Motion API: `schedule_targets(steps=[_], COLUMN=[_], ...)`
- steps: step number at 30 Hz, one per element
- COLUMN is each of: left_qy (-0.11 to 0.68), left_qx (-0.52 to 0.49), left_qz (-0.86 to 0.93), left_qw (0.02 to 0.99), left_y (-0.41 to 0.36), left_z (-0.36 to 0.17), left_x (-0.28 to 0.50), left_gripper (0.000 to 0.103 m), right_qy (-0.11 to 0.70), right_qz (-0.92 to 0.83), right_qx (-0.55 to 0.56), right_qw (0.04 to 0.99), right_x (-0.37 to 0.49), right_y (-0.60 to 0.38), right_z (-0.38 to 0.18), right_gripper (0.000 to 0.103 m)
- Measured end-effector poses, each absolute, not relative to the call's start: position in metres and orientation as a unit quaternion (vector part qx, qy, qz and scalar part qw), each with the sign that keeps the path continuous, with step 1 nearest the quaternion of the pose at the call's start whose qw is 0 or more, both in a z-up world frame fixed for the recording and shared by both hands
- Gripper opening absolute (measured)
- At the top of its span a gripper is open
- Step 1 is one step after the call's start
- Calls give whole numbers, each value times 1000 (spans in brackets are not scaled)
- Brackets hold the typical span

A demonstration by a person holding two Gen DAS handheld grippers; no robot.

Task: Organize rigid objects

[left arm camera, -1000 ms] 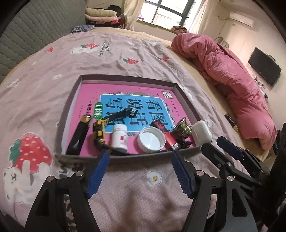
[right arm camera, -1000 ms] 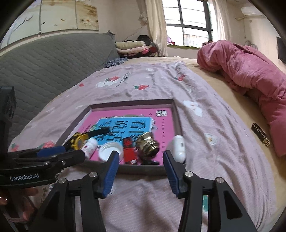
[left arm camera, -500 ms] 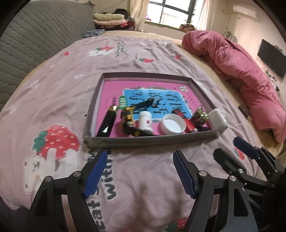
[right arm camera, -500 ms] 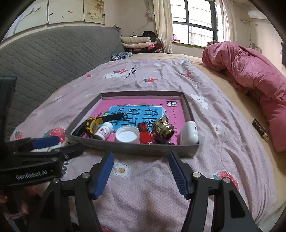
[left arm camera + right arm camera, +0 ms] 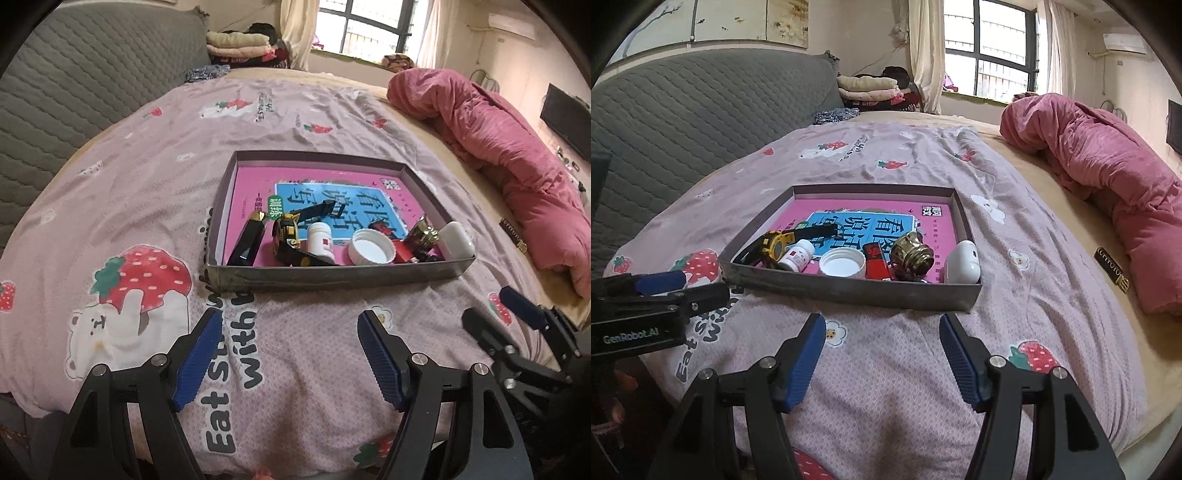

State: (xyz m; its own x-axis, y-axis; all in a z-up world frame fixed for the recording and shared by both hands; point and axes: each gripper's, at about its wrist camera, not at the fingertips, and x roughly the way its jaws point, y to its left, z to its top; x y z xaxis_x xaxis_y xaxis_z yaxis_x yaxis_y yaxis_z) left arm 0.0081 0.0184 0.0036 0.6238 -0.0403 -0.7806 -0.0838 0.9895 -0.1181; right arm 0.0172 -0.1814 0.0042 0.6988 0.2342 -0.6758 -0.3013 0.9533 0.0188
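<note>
A shallow grey tray (image 5: 332, 275) (image 5: 849, 290) lies on the bed with a pink book as its floor. Along its near wall lie a black tube (image 5: 249, 240), a yellow-black tape measure (image 5: 290, 236) (image 5: 774, 247), a white pill bottle (image 5: 320, 240) (image 5: 796, 255), a white lid (image 5: 371, 247) (image 5: 843, 263), a red lighter (image 5: 876, 260), a brass knob (image 5: 421, 234) (image 5: 911, 251) and a white earbud case (image 5: 456, 240) (image 5: 963, 263). My left gripper (image 5: 290, 354) and right gripper (image 5: 882, 358) are open and empty, short of the tray's near wall.
A rolled pink quilt (image 5: 517, 166) (image 5: 1108, 177) lies along the right of the bed. A small black label (image 5: 1112, 271) lies on the beige sheet. A grey quilted headboard (image 5: 683, 110) is at the left, folded clothes (image 5: 871, 88) at the back.
Both grippers have pulled back from the tray toward the bed's near edge, still open. The objects in the tray have not moved.
</note>
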Motion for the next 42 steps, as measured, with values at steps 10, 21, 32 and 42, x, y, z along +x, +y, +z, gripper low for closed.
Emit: schedule_targets(steps=[10,21,32,42], left_qy=[446,457,469,470], left_qx=[-63,-50,-58,-56], left_qz=[5,8,6,10], left_qw=[893,888,881,881], left_y=[9,7,6,6], left_z=[-3,-15,-22,-25], left_x=[6,11,14,14], left_gripper=[77,77,77,77], right_qy=[369,382,384,383], right_qz=[131,133,129,136], right_qx=[-36,-35,-32,-43], right_qw=[919,914,914,913], right_x=[20,21,22,20], right_y=[-187,-187,-190,-185], right_z=[-6,-19,-23,-22], right_gripper=[64,64,64,64])
